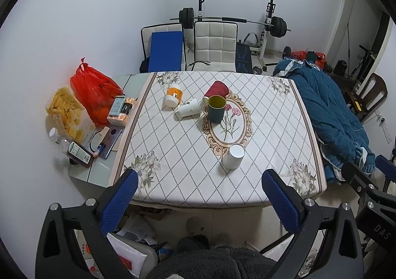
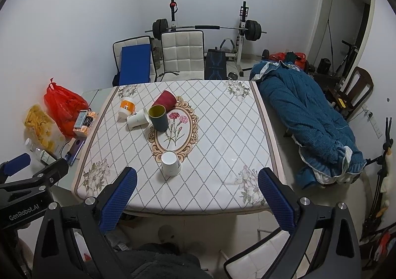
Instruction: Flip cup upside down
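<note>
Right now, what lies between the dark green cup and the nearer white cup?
Only bare tablecloth, its flower medallion, between the dark green cup and white cup; both views show it.

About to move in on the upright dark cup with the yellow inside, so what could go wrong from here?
1. The dark cup sits tight against the lying white paper cup and red cup; a wide-open tool may knock them rolling.
2. The white cup nearer you, apparently already upside down, stands in the approach path and could be toppled.
3. Both tools, left and right, are open and close together; they might collide.
</note>
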### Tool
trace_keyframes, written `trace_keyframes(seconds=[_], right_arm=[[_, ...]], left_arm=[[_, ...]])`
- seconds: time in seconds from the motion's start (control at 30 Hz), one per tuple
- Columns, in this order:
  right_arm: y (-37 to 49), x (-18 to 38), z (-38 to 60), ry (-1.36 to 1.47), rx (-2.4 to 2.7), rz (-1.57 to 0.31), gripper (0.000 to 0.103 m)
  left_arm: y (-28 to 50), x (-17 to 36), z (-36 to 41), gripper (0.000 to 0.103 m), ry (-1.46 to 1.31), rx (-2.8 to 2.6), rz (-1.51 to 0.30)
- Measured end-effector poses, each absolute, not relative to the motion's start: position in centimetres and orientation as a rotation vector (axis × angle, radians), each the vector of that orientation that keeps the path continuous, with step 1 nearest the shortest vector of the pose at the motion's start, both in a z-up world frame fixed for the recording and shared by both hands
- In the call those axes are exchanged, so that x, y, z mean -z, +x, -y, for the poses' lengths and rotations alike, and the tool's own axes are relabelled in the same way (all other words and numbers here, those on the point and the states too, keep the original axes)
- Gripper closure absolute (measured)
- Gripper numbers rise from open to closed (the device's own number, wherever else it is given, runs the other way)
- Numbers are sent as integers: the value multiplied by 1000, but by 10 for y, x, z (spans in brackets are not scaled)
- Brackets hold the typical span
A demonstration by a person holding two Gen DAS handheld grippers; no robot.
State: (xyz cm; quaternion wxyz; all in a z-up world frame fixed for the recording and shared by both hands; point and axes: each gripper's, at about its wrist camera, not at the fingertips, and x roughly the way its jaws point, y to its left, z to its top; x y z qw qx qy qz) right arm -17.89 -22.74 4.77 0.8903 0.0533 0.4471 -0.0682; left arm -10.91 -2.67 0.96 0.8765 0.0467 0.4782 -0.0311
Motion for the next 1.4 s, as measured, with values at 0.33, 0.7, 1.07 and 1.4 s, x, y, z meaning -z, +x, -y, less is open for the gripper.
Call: trace_keyframes(seconds=[0.33,0.7,1.07,1.4], right_arm=[[-180,-46,229,114,138,-933,3],[-177,-44,228,110,133,-941,3],[-176,-43,227,108,135,-942,3],[-176,-37,230,120,133,-944,3]], left_arm=[[-111,-9,27,1,100,61,-995],[-112,-5,26,1,101,59,-1000],[-111,-5,26,1,101,55,-999],[-110,-1,25,1,113,62,-996]])
